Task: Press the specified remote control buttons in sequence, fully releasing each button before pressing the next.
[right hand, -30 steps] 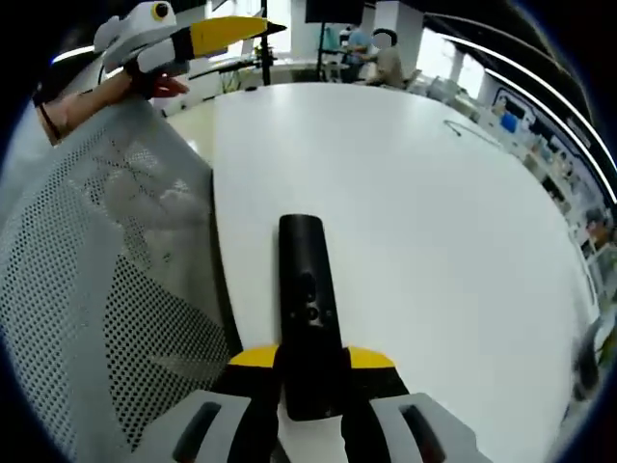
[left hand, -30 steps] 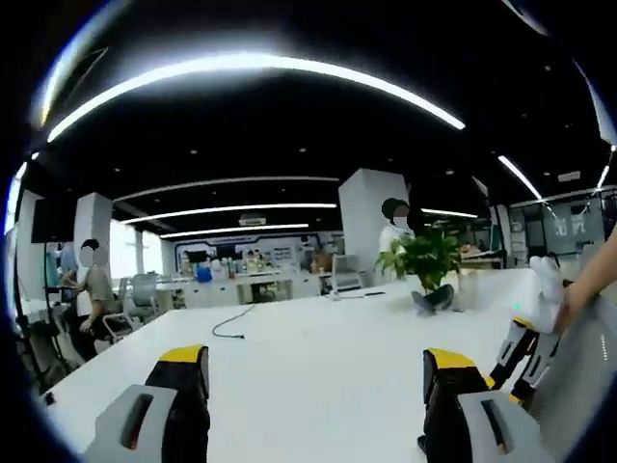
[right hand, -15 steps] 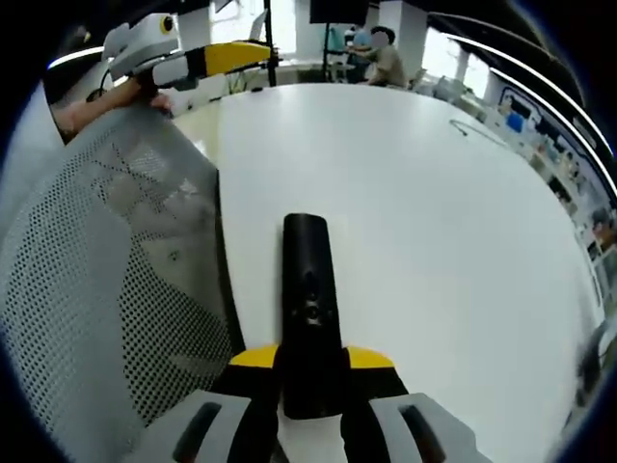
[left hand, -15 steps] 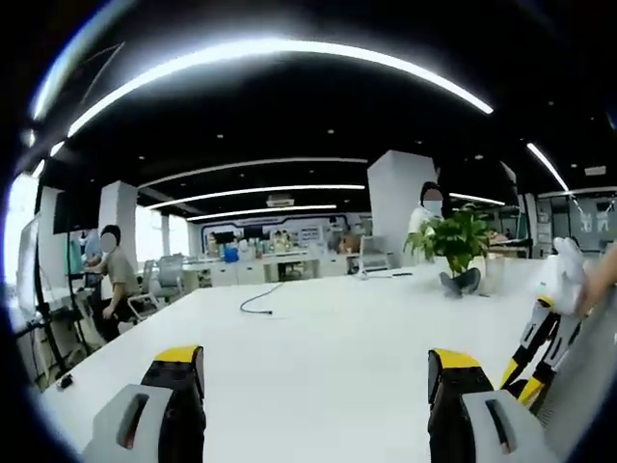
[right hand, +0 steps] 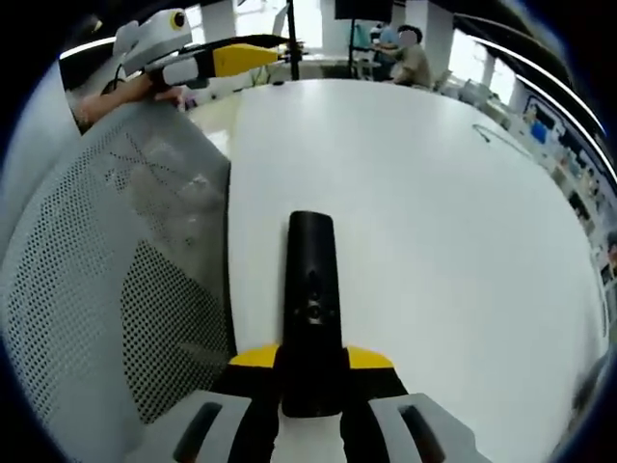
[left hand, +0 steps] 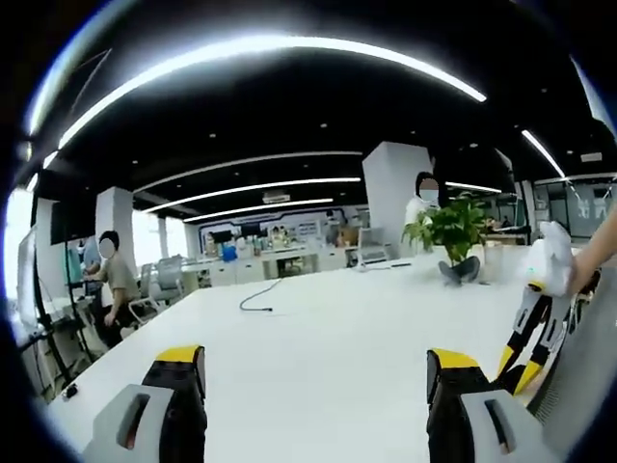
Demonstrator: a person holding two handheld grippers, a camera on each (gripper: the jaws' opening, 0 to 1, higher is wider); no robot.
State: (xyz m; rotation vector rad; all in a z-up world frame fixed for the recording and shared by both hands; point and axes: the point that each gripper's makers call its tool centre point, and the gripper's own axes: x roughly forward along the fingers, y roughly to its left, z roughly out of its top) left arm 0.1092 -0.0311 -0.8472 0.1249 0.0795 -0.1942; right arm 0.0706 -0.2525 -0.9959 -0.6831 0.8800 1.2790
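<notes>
A long black remote [right hand: 311, 289] lies lengthwise over the white table [right hand: 443, 222], its near end clamped between the yellow-tipped jaws of my right gripper [right hand: 311, 365]. Round buttons show on its top face. My left gripper [left hand: 313, 386] hangs over the table [left hand: 328, 328] with its jaws wide apart and nothing between them. The left gripper [right hand: 202, 60] also appears at the top left of the right gripper view, held by a hand. The right gripper [left hand: 535, 323] appears at the right edge of the left gripper view.
A grey mesh chair back [right hand: 96, 280] stands along the table's left edge. A potted plant [left hand: 453, 231] sits at the far right, and a dark cable [left hand: 255, 299] lies on the far side. People [left hand: 116, 280] are at desks beyond.
The remote stays clamped in the right jaws. Both views have shifted slightly with the hands; the left jaws remain apart.
</notes>
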